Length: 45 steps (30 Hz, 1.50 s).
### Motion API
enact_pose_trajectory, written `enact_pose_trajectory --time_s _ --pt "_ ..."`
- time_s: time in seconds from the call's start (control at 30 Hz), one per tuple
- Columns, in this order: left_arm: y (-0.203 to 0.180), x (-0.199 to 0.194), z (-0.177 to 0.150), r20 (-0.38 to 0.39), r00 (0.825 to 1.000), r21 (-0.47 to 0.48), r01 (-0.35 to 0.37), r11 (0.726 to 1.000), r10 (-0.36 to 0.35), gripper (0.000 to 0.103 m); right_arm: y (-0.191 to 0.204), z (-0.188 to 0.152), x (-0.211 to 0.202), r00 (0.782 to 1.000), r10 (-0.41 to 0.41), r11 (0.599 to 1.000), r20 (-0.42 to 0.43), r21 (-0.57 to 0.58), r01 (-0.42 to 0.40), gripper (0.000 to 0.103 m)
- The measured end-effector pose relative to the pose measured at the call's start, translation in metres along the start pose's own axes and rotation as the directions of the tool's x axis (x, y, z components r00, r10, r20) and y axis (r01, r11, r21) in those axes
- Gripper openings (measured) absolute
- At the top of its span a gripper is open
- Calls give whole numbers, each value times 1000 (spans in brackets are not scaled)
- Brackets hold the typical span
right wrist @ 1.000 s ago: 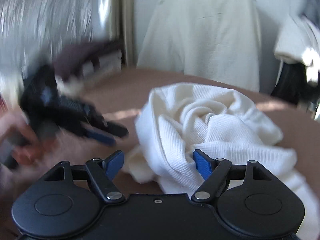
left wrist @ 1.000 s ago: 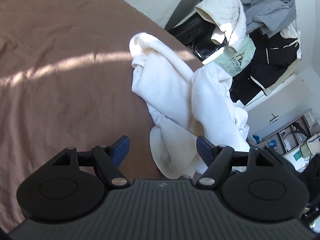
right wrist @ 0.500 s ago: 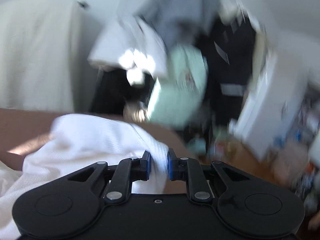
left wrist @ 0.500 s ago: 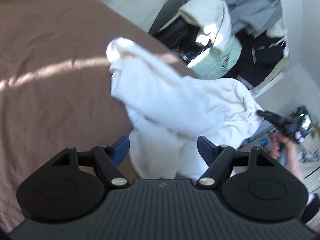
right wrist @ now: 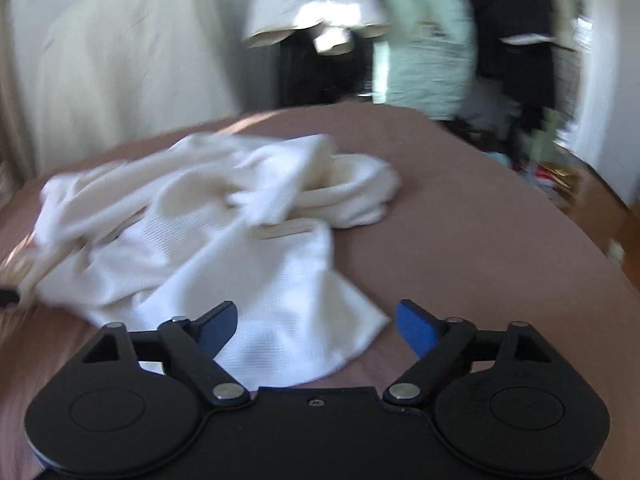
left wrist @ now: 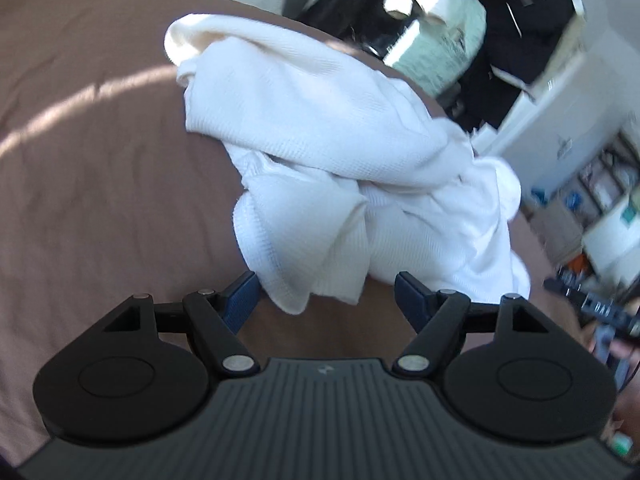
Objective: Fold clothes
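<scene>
A crumpled white knit garment (left wrist: 344, 168) lies on the brown bed cover (left wrist: 100, 184). My left gripper (left wrist: 326, 298) is open just short of the garment's near hem; a corner of cloth hangs between the blue fingers (left wrist: 240, 300) without being pinched. In the right wrist view the same white garment (right wrist: 224, 240) lies spread on the brown bed cover (right wrist: 460, 220). My right gripper (right wrist: 316, 326) has its jaws opening wide over a flap of the cloth, and its pads (right wrist: 414, 326) do not press on it. The other gripper and a hand (left wrist: 600, 316) show blurred at the right edge.
Past the bed's far edge hangs a rack of clothes (right wrist: 424, 44): cream, pale green and black pieces. A cream-draped chair (right wrist: 132, 68) stands behind the bed. Shelves and clutter (left wrist: 604, 196) fill the floor to the right.
The right gripper pinched a fold of the garment, pulled it sideways across the bed, then let go and opened. The garment now lies more spread out. The left gripper drifted closer to the hem.
</scene>
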State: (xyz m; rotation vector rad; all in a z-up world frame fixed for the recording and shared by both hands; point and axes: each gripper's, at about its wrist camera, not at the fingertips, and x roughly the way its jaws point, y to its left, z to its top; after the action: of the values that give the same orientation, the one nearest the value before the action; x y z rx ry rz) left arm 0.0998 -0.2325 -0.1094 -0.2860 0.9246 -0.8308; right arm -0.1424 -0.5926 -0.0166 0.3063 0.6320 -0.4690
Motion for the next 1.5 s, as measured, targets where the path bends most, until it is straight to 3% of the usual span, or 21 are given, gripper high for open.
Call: enact_pose_trajectory --time_s 0.2,0.3,0.33,0.37,0.4,0.43,0.47,0.5,0.6,0.67,0.73,0.83,0.9,0.97,1.03,1.13,1.2,1.27,1.4,1.5 --pt "24 0 -1 82 996 -181 56 982 -42 77 -41 -14 32 996 2 970 -94 243 21 90" --pt "21 9 -2 104 994 -177 50 983 -32 83 -40 -12 42 998 22 968 -63 252 -5 86" --pt "17 13 -4 107 994 -145 36 989 -21 83 -33 -9 46 997 32 977 -63 212 -18 60" --pt "11 16 -7 107 994 -98 9 995 2 81 -21 -7 50 997 38 988 -69 155 -27 24" --pt "3 18 -10 112 993 -38 -26 999 30 79 -10 -5 52 997 37 994 -69 101 -30 12" --pt "-6 20 -12 112 992 24 -68 997 65 70 2 -3 47 998 33 997 -50 65 -30 12" --pt "-15 21 -12 108 989 84 -114 990 104 33 12 1 35 1000 25 998 -11 50 -25 12" --pt "-20 20 -9 98 986 118 -145 982 134 10 21 5 23 999 20 999 30 31 -21 11" --pt "-18 -5 8 158 977 56 -154 987 143 10 39 26 -27 985 -27 997 170 -69 39 10" --pt "-22 -31 22 234 960 42 -170 985 155 9 35 38 -57 974 -54 996 218 -64 70 9" --pt "-34 -63 32 314 939 71 -171 983 140 7 24 45 -91 961 -82 995 264 -37 95 8" --pt "-55 -109 35 406 910 105 -142 984 88 7 21 48 -120 927 -159 977 341 -81 198 8" --pt "-68 -132 27 423 904 125 -122 985 58 7 20 41 -132 929 -171 971 328 -103 215 8" --pt "-75 -146 11 398 916 139 -119 983 54 7 22 32 -127 941 -190 966 280 -120 231 8" --pt "-72 -148 -8 317 947 125 -99 987 55 7 18 13 -126 951 -216 960 220 -130 248 8" --pt "-69 -146 -34 221 975 87 -18 996 -1 7 14 -12 -132 955 -257 949 151 -148 279 8" --pt "-79 -148 -44 214 976 84 30 996 -48 7 14 -13 -139 947 -272 944 172 -144 297 8" --pt "-89 -159 -44 254 964 106 49 993 -75 6 20 -2 -153 931 -272 943 243 -127 308 8" --pt "-104 -182 -44 285 956 97 -106 990 74 6 32 28 -183 904 -227 954 364 -105 282 8" --pt "-98 -183 -49 207 974 72 -108 992 91 7 15 24 -198 951 -189 982 245 22 190 8"
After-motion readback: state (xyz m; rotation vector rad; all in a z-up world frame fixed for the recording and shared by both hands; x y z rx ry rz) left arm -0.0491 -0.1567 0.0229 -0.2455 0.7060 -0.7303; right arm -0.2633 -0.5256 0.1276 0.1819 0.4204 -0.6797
